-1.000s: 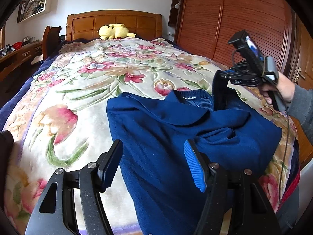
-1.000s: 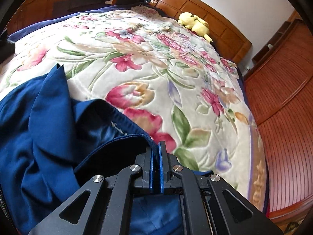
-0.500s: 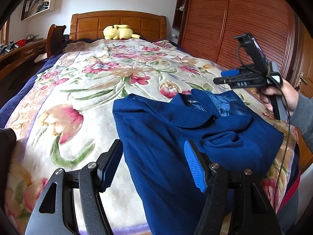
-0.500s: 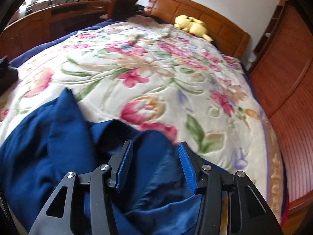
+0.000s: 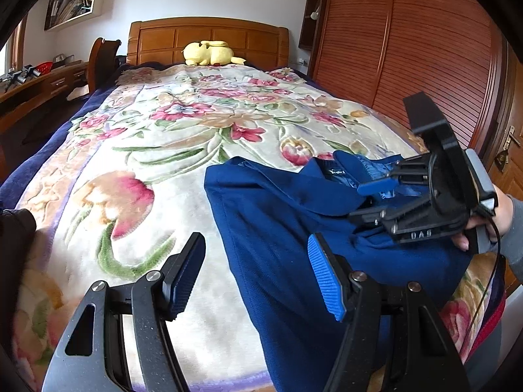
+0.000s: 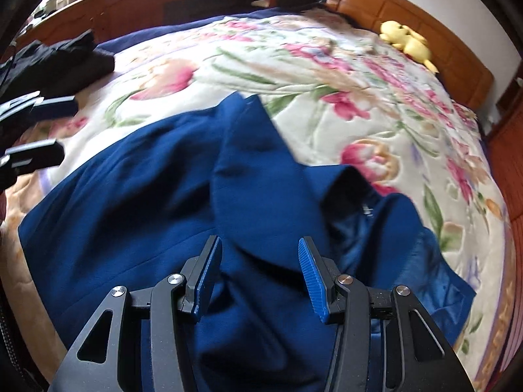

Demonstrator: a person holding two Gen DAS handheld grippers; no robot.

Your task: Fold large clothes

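Left tongs (image 5: 256, 276), seen from the left wrist: spread wide at lower centre, empty, straddling the left edge of the blue coat (image 5: 294, 228). Coat spread on the floral bed (image 5: 163, 163), long axis running from bottom centre up to the collar at centre right. Right tongs (image 5: 376, 192) hovering at centre right over that collar, gripped by a hand (image 5: 490, 222); nearer the collar than the left pair.

Right wrist view: right tongs (image 6: 258, 274) parted about halfway, nothing pinched, coat (image 6: 130, 212) just below. Shown only here: dark clothes (image 6: 59, 62) at upper left, and the lining beside the collar.
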